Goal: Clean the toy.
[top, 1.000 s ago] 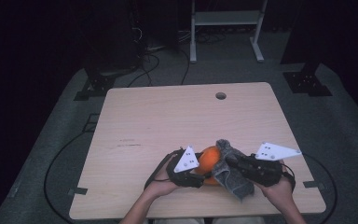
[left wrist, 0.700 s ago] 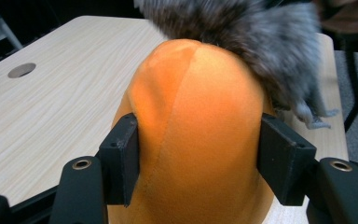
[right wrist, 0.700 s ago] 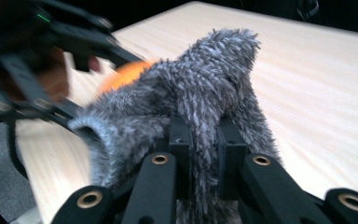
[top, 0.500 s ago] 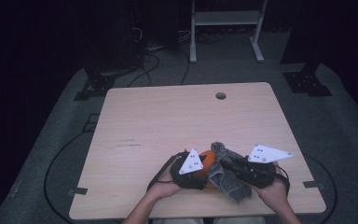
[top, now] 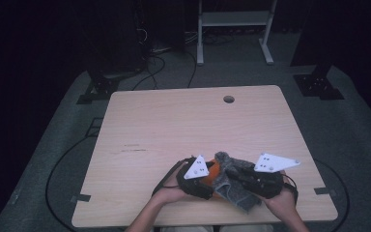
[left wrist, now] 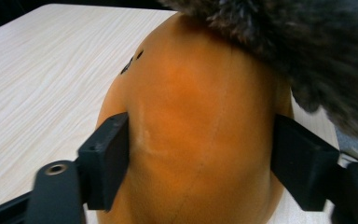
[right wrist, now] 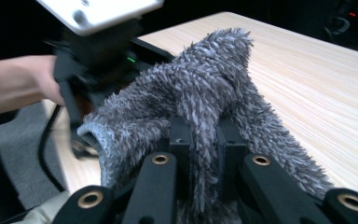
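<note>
I have the left tongs (left wrist: 200, 154) clamped on both sides of the orange ball (left wrist: 196, 140), holding it steady near the front edge of the tabletop (top: 174, 125). My right tongs (right wrist: 200, 135) are pinched narrow on a fold of the fuzzy grey sock (right wrist: 200, 88), which drapes over the ball's top (its cuff hangs open toward the left hand). I judge this split grip lets one side anchor while the other drags the fabric across.

A smooth orange ball (left wrist: 200, 140) sits near the tabletop's front edge, with a fluffy grey cloth (right wrist: 200, 93) draped against it
</note>
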